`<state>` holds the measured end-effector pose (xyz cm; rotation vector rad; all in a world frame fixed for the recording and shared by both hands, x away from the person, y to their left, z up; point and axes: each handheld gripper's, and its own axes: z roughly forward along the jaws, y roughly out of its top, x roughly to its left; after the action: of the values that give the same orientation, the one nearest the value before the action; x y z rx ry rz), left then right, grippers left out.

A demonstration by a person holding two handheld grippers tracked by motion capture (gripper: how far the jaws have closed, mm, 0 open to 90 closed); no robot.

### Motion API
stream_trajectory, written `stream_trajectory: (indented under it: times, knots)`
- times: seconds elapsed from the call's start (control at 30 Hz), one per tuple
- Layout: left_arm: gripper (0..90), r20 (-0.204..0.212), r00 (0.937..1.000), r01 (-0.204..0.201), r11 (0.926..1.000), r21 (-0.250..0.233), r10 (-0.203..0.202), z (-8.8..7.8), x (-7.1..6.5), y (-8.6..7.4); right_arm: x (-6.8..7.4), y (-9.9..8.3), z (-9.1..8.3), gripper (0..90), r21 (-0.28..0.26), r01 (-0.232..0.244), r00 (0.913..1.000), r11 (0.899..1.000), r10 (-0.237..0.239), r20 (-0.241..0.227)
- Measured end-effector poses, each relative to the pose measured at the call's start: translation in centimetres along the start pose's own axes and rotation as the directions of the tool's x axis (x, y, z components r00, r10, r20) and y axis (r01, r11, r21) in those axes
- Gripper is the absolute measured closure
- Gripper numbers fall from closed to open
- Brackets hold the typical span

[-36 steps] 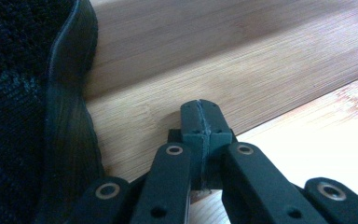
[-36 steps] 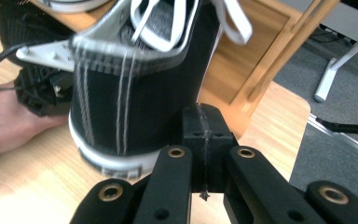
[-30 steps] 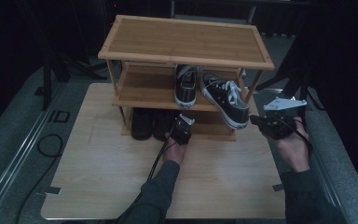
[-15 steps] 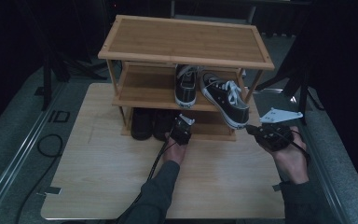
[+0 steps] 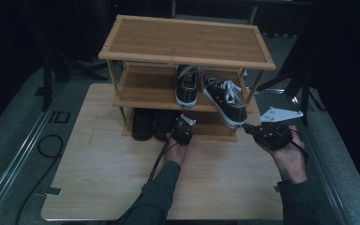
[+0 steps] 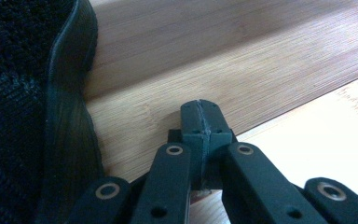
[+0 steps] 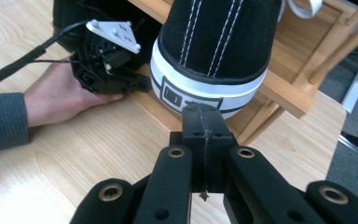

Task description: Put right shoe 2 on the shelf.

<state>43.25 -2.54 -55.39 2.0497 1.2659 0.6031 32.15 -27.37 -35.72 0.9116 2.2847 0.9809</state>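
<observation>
Black canvas with a white rubber toe band: the sneaker (image 7: pixel 214 51) sits right ahead of the right gripper (image 7: pixel 203 116), its heel end just off the tips of the jaws, which are pressed together with nothing between them. In the high view the same sneaker (image 5: pixel 223 99) lies on the middle shelf of the bamboo rack (image 5: pixel 187 44), skewed, its long axis running from the back of the shelf toward the right gripper (image 5: pixel 249 130), with the near end overhanging the shelf edge. That makes the right hand the nearer one, I judge; a push or a grip would come along the shoe's length. The left gripper (image 5: pixel 183 125), jaws likewise together and empty, sits low at the bottom shelf, with the dark shoe (image 6: pixel 32 112) just to the left of its tips (image 6: pixel 200 112). Against the earlier frames, the right gripper has come in from farther out to the right and now points at the sneaker's overhanging end; the left has held its place, and the shoes lie as they did.
</observation>
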Motion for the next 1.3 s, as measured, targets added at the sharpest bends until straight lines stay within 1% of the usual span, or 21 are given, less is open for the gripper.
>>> stream_trajectory:
  times: [0.13,0.23,0.33,0.43,0.53,0.63,0.67,0.73,0.8,0.87,0.93,1.03,1.3]
  knots:
    - [89.8,-0.002,1.0000,-0.001,1.0000,0.000,0.001,0.0,0.0,0.0,0.4,0.3,0.3,90.0,-0.007,0.007,0.9998,1.000,-0.007,-0.021]
    - [89.8,-0.003,1.0000,0.000,1.0000,0.001,0.000,0.0,0.0,0.0,0.9,0.5,0.6,90.0,-0.009,0.027,0.9993,1.000,-0.027,-0.025]
    - [89.8,-0.003,1.0000,0.002,1.0000,0.001,-0.002,0.0,0.0,0.0,1.1,0.7,1.0,90.0,-0.018,0.026,0.9989,0.999,-0.027,-0.039]
    - [89.9,-0.002,1.0000,0.003,1.0000,0.000,-0.003,0.0,0.0,0.0,1.3,0.9,1.4,90.0,-0.016,0.032,0.9989,0.999,-0.033,-0.034]
    - [89.8,-0.002,1.0000,0.003,1.0000,-0.001,-0.003,0.0,0.0,0.0,1.2,1.0,1.8,90.0,-0.029,0.027,0.9982,0.999,-0.029,-0.053]
    - [89.8,-0.003,1.0000,0.004,1.0000,-0.001,-0.004,0.0,0.0,0.0,1.3,1.1,2.0,90.0,-0.030,0.026,0.9985,0.999,-0.027,-0.048]
    - [89.9,-0.001,1.0000,0.000,1.0000,0.003,0.000,0.0,0.0,0.0,1.2,1.1,2.1,90.0,-0.029,0.026,0.9986,0.999,-0.027,-0.044]
    - [89.8,-0.002,1.0000,0.000,1.0000,0.003,0.000,0.0,0.0,0.0,1.0,1.1,2.3,90.0,-0.024,0.022,0.9995,0.999,-0.023,-0.021]
    - [89.8,-0.002,1.0000,0.000,1.0000,0.003,0.000,0.0,0.0,0.0,0.5,1.0,2.6,90.0,-0.021,0.008,1.0000,1.000,-0.008,-0.001]
    - [89.8,-0.001,1.0000,0.004,1.0000,-0.002,-0.004,0.0,0.0,0.0,0.0,0.8,2.9,90.0,-0.030,-0.015,0.9997,0.999,0.015,-0.021]
    - [89.8,0.000,1.0000,0.003,1.0000,-0.002,-0.003,0.0,0.0,0.0,-0.1,0.7,3.0,90.0,-0.038,-0.022,0.9995,0.999,0.021,-0.025]
    - [89.8,-0.001,1.0000,0.000,1.0000,0.001,0.000,0.0,0.0,0.0,0.0,0.8,3.0,90.0,-0.041,-0.019,0.9996,0.999,0.018,-0.022]
    - [89.8,0.000,1.0000,0.003,1.0000,0.000,-0.003,0.0,0.0,0.0,0.5,1.3,3.3,90.0,-0.048,-0.010,0.9992,0.999,0.008,-0.038]
